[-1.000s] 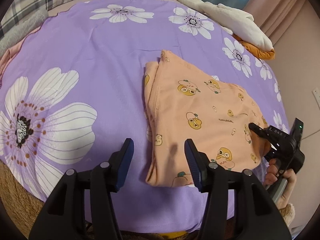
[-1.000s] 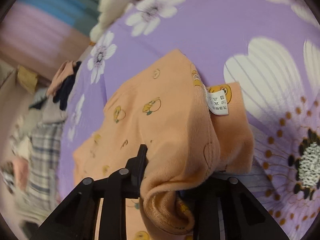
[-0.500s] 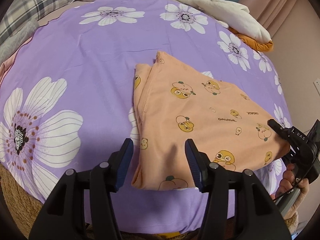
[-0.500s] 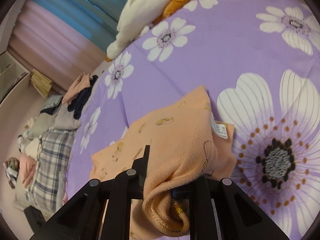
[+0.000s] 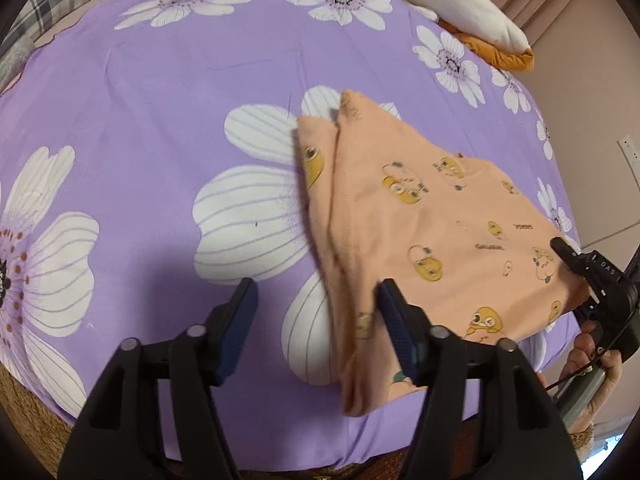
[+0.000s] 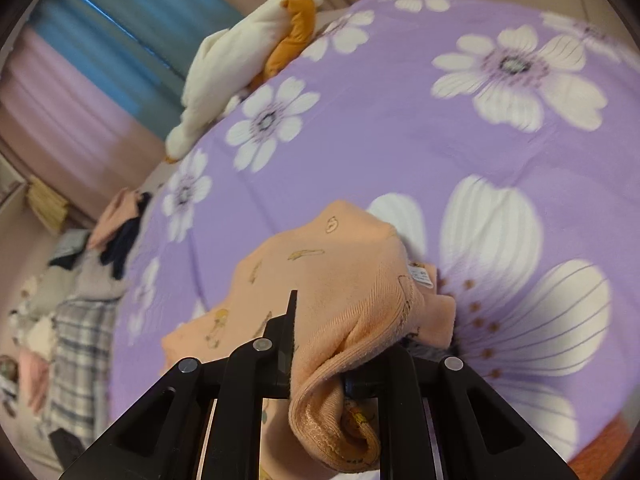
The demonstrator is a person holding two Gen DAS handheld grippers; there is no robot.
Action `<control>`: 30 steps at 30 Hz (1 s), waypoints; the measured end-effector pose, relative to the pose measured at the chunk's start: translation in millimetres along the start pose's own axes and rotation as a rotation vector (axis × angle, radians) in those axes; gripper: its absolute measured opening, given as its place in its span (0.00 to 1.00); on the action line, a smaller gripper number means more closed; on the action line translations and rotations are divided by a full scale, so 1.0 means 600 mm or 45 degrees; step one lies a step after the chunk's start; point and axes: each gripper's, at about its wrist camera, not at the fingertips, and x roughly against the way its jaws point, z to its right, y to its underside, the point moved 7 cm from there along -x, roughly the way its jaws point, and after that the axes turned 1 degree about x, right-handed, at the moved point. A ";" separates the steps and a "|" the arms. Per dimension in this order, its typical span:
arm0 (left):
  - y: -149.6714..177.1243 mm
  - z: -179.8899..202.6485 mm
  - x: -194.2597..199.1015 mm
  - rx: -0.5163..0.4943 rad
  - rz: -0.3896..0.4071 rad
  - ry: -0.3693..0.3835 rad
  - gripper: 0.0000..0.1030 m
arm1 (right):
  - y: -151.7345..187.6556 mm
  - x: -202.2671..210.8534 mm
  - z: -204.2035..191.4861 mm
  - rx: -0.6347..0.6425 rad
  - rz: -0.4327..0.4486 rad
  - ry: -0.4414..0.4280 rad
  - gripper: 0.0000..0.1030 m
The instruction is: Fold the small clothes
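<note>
A peach garment [image 5: 420, 232] printed with yellow cartoon figures lies folded on the purple flowered bedsheet [image 5: 180, 80]. My left gripper [image 5: 318, 320] hovers over its near left edge. Its jaws are opening; the folded edge lies between the blue pads [image 5: 240, 320], which do not press it. At the right, my right gripper [image 5: 580, 276] pinches the garment's right edge, with a person's hand [image 5: 592, 352] behind it. In the right wrist view the right gripper [image 6: 344, 340] is shut on a bunched ribbed hem of the garment [image 6: 340, 272], which hides its right finger. A white care label [image 6: 420, 274] shows.
A cream and orange plush bundle [image 5: 460, 8] lies at the bed's far right edge. Plaid fabric [image 6: 80, 352] and a pile of clothes [image 6: 116, 232] sit at the head end. The bed's near edge runs just under my left gripper. A wall socket [image 5: 632, 156] is at the right.
My left gripper slid left along the garment's near edge and its jaws widened. My right gripper rose with the bunched hem, lifting that edge off the sheet.
</note>
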 end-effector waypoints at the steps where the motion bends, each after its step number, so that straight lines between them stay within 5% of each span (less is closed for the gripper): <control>1: 0.002 -0.001 -0.001 0.000 -0.005 0.002 0.62 | 0.001 0.000 -0.003 0.027 0.003 0.018 0.16; 9: 0.007 -0.027 0.013 0.066 0.026 0.050 0.62 | -0.005 0.013 -0.058 0.256 0.088 0.152 0.16; 18: 0.006 -0.063 0.035 0.117 0.082 0.025 0.62 | 0.023 0.027 -0.184 0.598 0.116 0.130 0.16; 25: 0.004 -0.095 0.054 0.180 0.109 0.019 0.62 | 0.120 -0.016 -0.283 0.867 -0.052 -0.020 0.16; 30: 0.008 -0.102 0.060 0.184 0.117 -0.002 0.63 | 0.216 -0.102 -0.289 0.950 -0.334 -0.039 0.16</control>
